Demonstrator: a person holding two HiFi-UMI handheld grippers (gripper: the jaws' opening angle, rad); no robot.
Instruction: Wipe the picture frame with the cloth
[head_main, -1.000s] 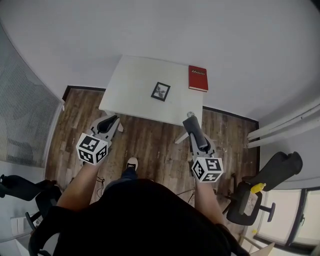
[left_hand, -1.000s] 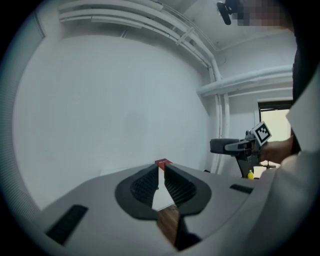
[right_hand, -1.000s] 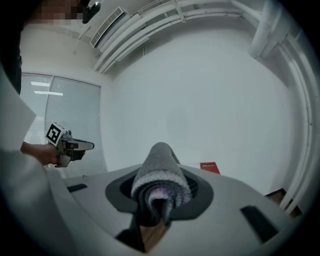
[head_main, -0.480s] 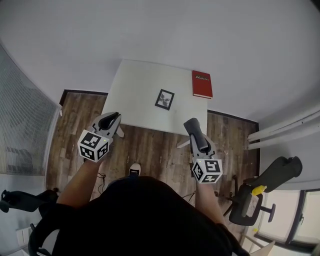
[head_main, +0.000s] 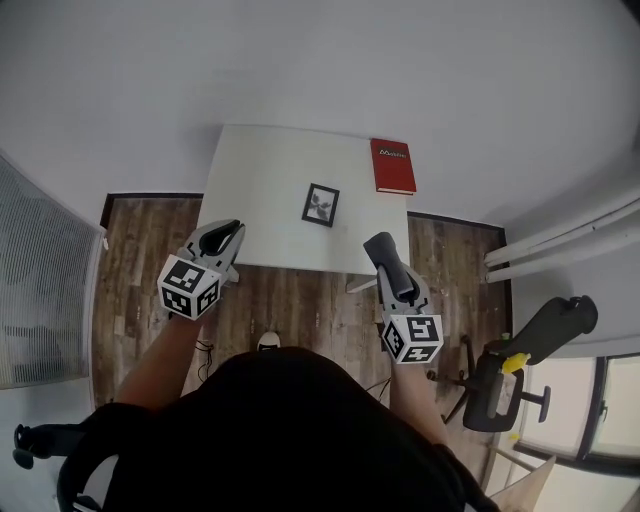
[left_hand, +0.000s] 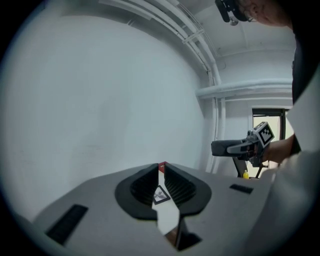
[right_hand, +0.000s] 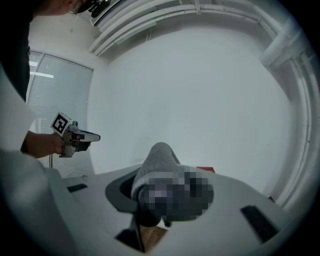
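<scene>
Approach goes on: we bring both tools nearer the white rectangular table (head_main: 260, 170) than a second ago. The small black picture frame (head_main: 321, 204) lies untouched at upper centre. Our left gripper (head_main: 228, 233) is closed and empty; our right gripper (head_main: 379, 246) clamps the grey cloth (right_hand: 156, 161), so wiping hasn't begun.

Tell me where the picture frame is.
In the head view, the picture frame lies near the middle of the white table, left of the red book.

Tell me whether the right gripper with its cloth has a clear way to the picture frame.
Likely yes. The right gripper, shut on the cloth, hangs before the near edge of the table; the picture frame lies in the open, the red book well aside.
</scene>
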